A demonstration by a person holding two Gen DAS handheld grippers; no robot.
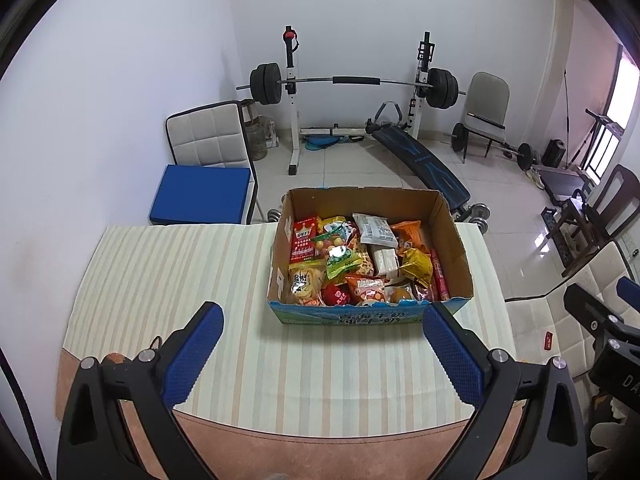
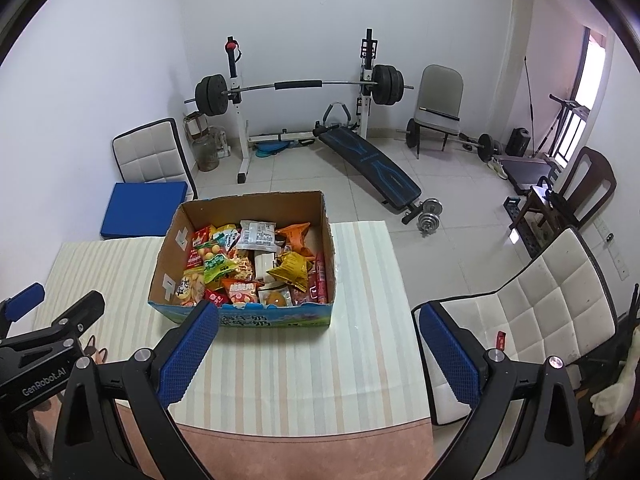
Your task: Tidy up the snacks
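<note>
An open cardboard box with a blue printed front stands on the striped tablecloth. It holds several snack packets, red, yellow, green, orange and white. It also shows in the right wrist view, with the snack packets inside. My left gripper is open and empty, held back above the cloth just in front of the box. My right gripper is open and empty, near the box's front right corner.
The table's brown near edge lies below the cloth. A white padded chair stands at the table's right. A chair with a blue cushion stands behind the table at left. A barbell rack and bench fill the far floor.
</note>
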